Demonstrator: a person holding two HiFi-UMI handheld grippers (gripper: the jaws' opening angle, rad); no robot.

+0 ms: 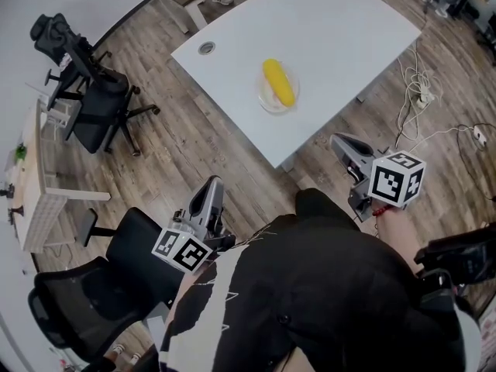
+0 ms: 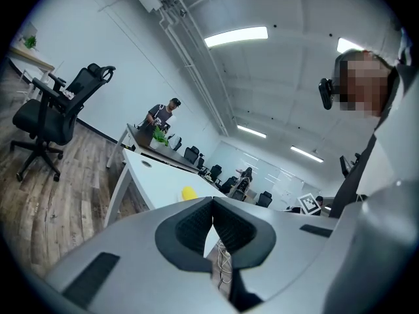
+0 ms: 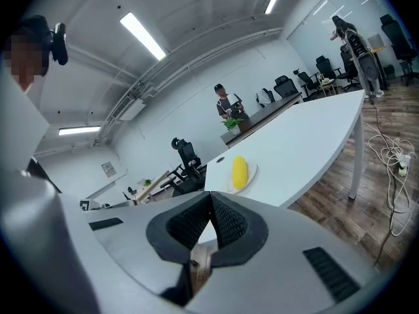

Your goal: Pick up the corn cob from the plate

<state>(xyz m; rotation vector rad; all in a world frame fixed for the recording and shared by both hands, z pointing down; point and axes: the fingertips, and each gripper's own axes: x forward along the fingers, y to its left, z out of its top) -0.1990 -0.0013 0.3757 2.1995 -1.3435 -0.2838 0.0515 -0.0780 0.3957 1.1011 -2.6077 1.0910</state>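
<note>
Well, approach step: my right gripper [image 3: 211, 198] and left gripper [image 2: 213, 205] are closed, empty, well short of the yellow corn cob [image 1: 279, 82] on the pale round plate [image 1: 266, 101]. Next I must reach in, opening wide.

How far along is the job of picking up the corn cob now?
Nothing is done: the corn cob lies on the plate on the white table. Nothing is in hand: left gripper and right gripper are shut, empty, short of the table. Remaining: reach, open, grasp, lift.
</note>
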